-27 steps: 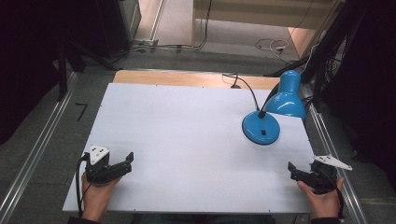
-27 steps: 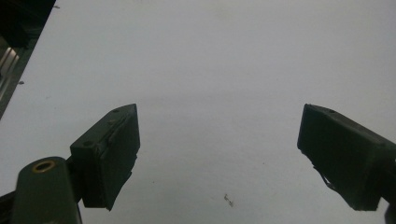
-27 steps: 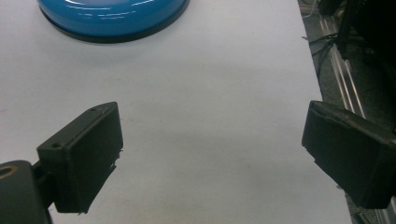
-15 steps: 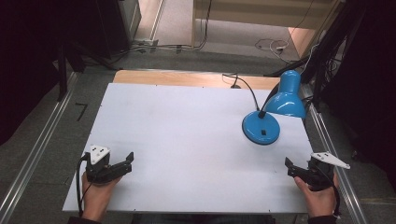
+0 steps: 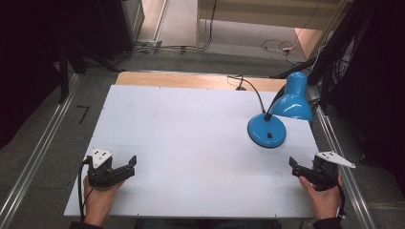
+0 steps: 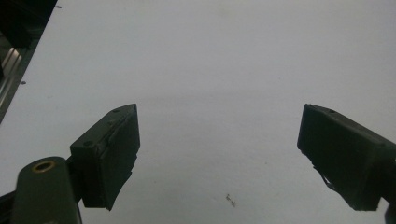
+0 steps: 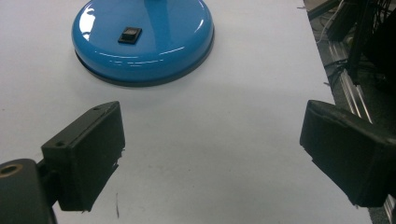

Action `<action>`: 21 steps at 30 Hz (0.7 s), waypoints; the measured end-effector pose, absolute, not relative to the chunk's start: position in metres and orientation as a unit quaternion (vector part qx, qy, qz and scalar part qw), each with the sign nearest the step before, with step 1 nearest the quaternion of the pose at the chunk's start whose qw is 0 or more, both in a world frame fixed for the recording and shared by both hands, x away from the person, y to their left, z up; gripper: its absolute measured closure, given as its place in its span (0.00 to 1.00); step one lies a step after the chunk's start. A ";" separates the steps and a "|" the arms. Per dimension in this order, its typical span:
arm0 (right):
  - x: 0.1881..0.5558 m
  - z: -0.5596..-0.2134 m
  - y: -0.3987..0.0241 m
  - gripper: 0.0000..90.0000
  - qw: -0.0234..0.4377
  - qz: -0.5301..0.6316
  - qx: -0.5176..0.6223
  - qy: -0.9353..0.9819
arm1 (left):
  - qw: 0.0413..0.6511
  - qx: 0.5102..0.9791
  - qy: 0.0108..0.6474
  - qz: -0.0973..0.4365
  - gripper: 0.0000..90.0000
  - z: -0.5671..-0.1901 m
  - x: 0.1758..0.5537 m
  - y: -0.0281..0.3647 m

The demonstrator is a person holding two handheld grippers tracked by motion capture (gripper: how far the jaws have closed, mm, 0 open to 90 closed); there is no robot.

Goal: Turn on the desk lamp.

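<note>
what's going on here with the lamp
A person sits at a white table with a gripper in each hand. The right gripper is open, empty, and points toward the round base of a blue lamp, which has a black switch on it; nothing touches it yet. The left gripper is open too, over bare table at the near left.

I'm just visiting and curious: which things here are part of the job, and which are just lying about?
Part of the job:
- lamp, its base with a black switch ahead of the right claw
- right claw, open, nearest the lamp
- left claw, open, over bare table

Lying about:
- cables on the floor beyond the table
</note>
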State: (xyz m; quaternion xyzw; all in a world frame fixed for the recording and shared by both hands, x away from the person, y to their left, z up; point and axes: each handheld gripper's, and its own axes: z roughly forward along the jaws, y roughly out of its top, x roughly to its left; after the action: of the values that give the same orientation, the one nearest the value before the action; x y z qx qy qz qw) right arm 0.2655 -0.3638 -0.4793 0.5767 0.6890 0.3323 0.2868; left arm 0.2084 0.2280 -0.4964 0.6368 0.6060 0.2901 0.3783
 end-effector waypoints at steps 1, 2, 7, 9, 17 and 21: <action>0.267 -0.479 -0.363 0.06 0.286 0.333 0.577 0.689 | 0.378 0.637 0.606 0.290 0.15 -0.496 0.208 0.228; 0.268 -0.479 -0.363 0.08 0.288 0.335 0.575 0.688 | 0.378 0.637 0.606 0.290 0.15 -0.497 0.208 0.228; 0.274 -0.478 -0.360 0.12 0.285 0.343 0.577 0.684 | 0.378 0.637 0.606 0.290 0.15 -0.497 0.208 0.228; 0.277 -0.478 -0.359 0.13 0.284 0.343 0.577 0.685 | 0.377 0.637 0.607 0.290 0.15 -0.497 0.208 0.228; 0.290 -0.477 -0.352 0.21 0.280 0.354 0.574 0.683 | 0.376 0.637 0.607 0.289 0.15 -0.497 0.209 0.228; 0.297 -0.476 -0.348 0.24 0.279 0.359 0.570 0.684 | 0.376 0.637 0.608 0.289 0.15 -0.497 0.208 0.228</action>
State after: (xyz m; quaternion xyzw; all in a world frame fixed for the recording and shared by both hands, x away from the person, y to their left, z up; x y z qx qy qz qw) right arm 0.2968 -0.3477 -0.4763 0.5699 0.6842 0.3591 0.2793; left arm 0.2085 0.2283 -0.4970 0.6372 0.6076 0.2890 0.3760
